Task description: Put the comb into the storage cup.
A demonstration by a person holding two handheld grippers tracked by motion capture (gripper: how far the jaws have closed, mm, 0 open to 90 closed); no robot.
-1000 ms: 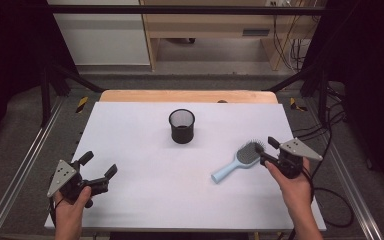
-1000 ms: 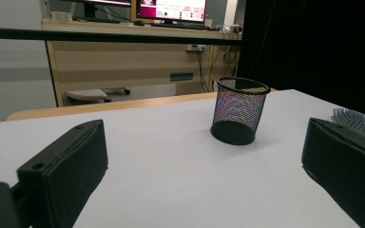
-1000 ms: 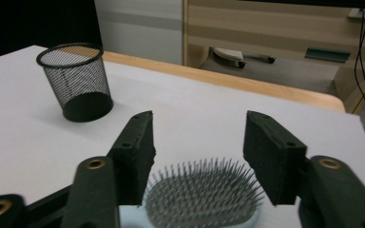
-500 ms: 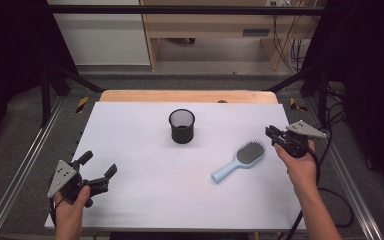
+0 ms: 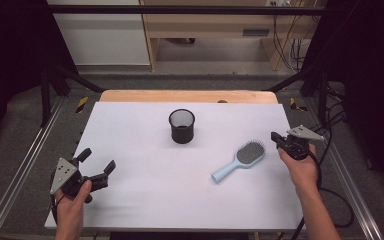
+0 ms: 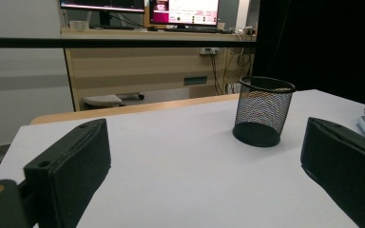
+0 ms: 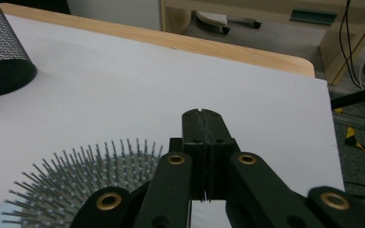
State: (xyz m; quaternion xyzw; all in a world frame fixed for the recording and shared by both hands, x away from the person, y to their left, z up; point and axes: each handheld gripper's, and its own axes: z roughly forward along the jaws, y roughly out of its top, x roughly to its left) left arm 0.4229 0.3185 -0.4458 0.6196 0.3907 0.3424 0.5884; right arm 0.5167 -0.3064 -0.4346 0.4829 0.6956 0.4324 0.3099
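A white table (image 5: 145, 200) with a wooden far edge stands before a desk with screens and a dark curtain at the right. Near the middle of the table we see a black mesh cup (image 5: 182, 126) standing upright, open end up; from the left gripper view it sits ahead and to the right (image 6: 263, 111)

To the right of the cup, well apart from it, lies a light blue hairbrush (image 5: 239, 160), bristles up, its head pointing toward the right rear and its handle toward the person. In the right gripper view the bristled head (image 7: 83, 183) lies just below and left of the jaws

Our right gripper (image 5: 276, 138) hovers just beside the brush head, off its right side, not touching it. Its jaws have just been closing and now we see them pressed flat together with nothing between them (image 7: 203, 118)

Our left gripper (image 5: 98, 167) rests at the near left of the table, well apart from the cup and the brush. Its jaws stand wide apart and hold nothing; between them the left gripper view shows bare table
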